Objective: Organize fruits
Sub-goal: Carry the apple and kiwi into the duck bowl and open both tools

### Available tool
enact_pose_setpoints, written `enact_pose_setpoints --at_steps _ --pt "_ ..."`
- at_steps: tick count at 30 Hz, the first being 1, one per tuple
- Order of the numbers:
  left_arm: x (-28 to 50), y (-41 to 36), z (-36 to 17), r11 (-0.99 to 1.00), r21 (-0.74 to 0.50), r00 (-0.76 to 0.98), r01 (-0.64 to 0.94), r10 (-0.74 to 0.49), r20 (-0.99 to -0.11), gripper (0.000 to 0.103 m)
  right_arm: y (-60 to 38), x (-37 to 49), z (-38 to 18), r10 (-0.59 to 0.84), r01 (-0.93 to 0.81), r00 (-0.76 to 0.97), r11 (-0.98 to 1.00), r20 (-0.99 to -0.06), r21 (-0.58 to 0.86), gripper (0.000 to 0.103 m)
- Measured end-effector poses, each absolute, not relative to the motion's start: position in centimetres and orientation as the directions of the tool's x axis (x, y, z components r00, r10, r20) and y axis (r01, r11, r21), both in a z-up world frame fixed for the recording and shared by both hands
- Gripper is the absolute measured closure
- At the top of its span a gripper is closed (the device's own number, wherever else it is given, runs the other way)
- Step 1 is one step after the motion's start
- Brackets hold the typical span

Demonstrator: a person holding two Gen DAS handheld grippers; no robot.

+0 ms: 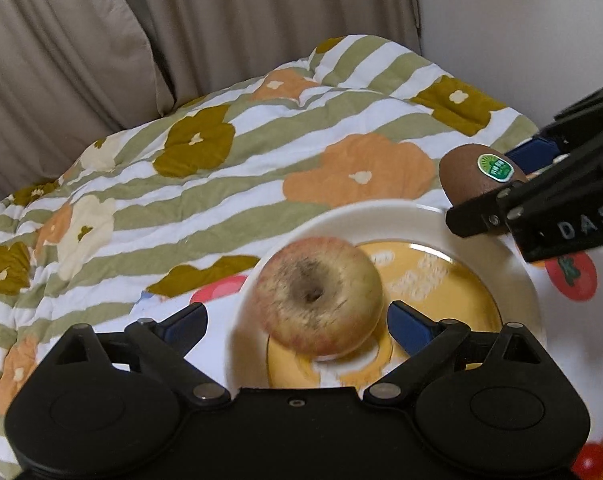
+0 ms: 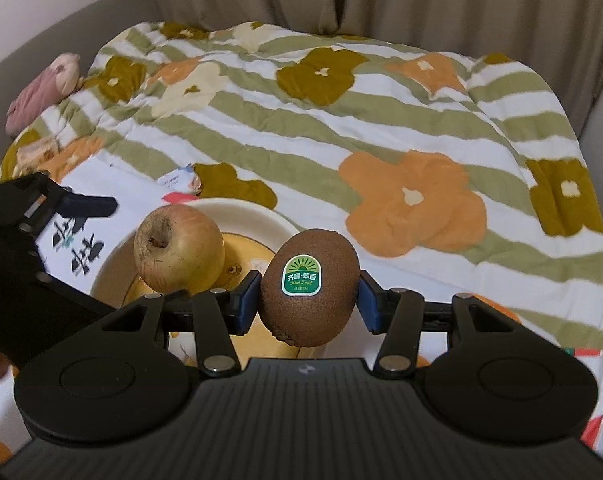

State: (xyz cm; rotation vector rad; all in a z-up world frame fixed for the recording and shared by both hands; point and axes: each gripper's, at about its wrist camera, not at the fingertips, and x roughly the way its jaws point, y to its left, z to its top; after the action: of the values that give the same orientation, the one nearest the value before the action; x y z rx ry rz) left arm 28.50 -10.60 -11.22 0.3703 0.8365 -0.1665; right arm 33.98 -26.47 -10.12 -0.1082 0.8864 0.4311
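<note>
A yellow-red apple (image 1: 317, 296) rests on a white plate with a yellow centre (image 1: 381, 216). My left gripper (image 1: 297, 326) is open around the apple, blue pads apart from it on both sides. My right gripper (image 2: 307, 300) is shut on a brown kiwi (image 2: 309, 288) with a green sticker, held above the plate's near rim (image 2: 245, 210). In the left wrist view the kiwi (image 1: 473, 176) and the right gripper (image 1: 497, 184) hang over the plate's far right edge. The apple (image 2: 179, 250) sits left of the kiwi in the right wrist view.
The plate lies on a bed covered by a striped flowered quilt (image 1: 221, 168). Beige curtains (image 1: 101, 40) hang behind. A pink plush toy (image 2: 41, 92) lies at the far left. A red cherry tomato (image 1: 589, 460) and an orange fruit sit at the lower right.
</note>
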Motion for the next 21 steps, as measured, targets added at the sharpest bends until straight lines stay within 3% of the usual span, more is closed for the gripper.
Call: enact_pose_setpoints --at_steps 11,21 --pt "25.7 -8.8 -10.4 0.956 0.214 0.643 0.201 0.036 -0.765 0.004 -23.0 33.4 -12.7 0.363 -0.616 0.545 0.785 -0.756 -0.067 0.038" --pt "24.5 -7.9 -10.3 0.966 0.208 0.639 0.156 0.062 -0.767 0.004 -21.7 33.7 -14.6 0.359 -0.655 0.518 0.75 -0.776 -0.09 0.037"
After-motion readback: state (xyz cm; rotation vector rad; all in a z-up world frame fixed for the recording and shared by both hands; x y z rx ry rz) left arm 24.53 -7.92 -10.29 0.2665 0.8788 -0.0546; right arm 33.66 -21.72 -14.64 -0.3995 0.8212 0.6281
